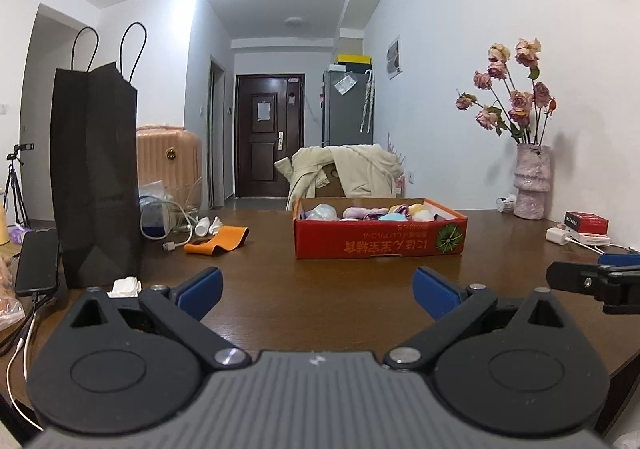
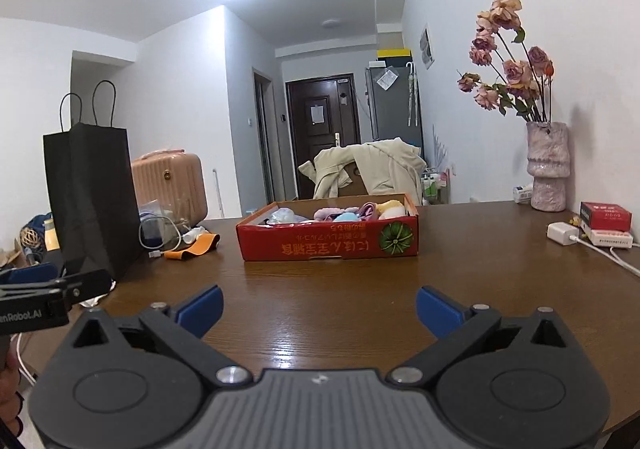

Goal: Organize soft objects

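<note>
A shallow red cardboard box [image 1: 380,243] [image 2: 328,245] sits on the brown table, filled with several pastel soft items [image 1: 368,212] [image 2: 340,212]. My left gripper [image 1: 318,291] hovers low over the table in front of the box, jaws wide apart with nothing between the blue pads. My right gripper [image 2: 319,307] is likewise open and empty, well short of the box. Each gripper shows at the edge of the other's view: the right gripper's finger [image 1: 592,281] and the left gripper's finger [image 2: 52,289].
A tall black paper bag [image 1: 96,177] [image 2: 90,197] stands at the left, with a phone [image 1: 38,267], cables, a crumpled tissue [image 1: 125,286] and an orange strap [image 1: 218,241] nearby. A vase of dried roses [image 1: 532,181] [image 2: 548,169], a charger [image 2: 562,233] and small red-and-white boxes [image 2: 606,223] line the right side.
</note>
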`<act>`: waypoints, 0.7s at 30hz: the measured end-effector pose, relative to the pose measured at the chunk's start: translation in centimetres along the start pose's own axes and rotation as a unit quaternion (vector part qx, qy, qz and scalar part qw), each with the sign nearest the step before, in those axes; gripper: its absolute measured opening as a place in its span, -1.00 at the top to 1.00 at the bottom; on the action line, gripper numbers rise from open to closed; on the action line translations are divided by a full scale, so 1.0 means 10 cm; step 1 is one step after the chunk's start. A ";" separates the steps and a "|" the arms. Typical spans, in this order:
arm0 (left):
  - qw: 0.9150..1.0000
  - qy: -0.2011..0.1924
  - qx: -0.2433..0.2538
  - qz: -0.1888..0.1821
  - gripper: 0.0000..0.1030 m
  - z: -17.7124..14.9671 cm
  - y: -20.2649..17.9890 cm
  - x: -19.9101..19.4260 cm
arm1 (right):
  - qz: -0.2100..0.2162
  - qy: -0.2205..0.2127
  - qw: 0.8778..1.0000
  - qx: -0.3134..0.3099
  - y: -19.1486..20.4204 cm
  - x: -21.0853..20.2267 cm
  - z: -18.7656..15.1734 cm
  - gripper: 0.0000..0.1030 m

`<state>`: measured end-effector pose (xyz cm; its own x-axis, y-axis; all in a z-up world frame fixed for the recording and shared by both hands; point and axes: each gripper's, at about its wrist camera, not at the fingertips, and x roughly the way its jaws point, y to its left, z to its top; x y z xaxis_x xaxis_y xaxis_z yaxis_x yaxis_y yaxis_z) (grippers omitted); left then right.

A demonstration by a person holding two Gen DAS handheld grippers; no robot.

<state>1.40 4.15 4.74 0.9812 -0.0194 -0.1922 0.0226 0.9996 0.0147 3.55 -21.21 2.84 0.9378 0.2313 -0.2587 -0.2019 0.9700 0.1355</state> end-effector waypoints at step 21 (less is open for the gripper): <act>1.000 -0.003 0.000 -0.004 -1.00 0.01 -0.01 0.00 | 0.003 0.008 1.000 0.002 0.00 0.03 0.00 -1.00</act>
<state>1.40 4.08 4.81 0.9822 -0.0275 -0.1856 0.0306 0.9994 0.0139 3.82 -21.12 2.80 0.9319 0.2388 -0.2730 -0.2070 0.9682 0.1406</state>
